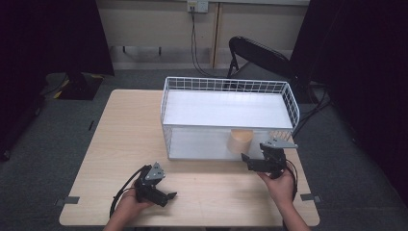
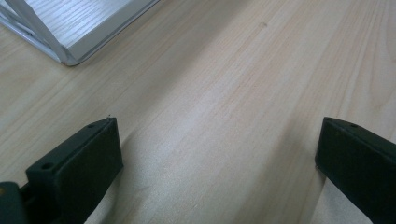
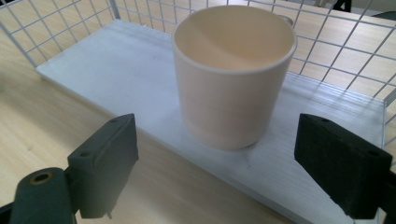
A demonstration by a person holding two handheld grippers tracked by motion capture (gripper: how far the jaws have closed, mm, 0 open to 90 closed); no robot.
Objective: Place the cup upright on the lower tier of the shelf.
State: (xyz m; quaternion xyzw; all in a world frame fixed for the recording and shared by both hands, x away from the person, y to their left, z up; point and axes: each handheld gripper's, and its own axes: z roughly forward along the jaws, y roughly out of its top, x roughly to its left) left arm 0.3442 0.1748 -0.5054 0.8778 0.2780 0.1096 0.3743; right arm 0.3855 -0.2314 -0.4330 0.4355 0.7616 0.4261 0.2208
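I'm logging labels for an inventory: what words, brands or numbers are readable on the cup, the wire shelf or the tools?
None: the cup, the wire shelf, the right tool and the left tool carry no readable text.

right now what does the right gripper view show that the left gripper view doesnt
Right gripper view: a beige cup standing upright on the white lower shelf board of the wire rack, ahead of the open right gripper, whose pads are clear of it. Left gripper view: the open left gripper over bare table, with just a corner of the rack's base. Both: wide-open black jaws, light wood tabletop and part of the white rack.
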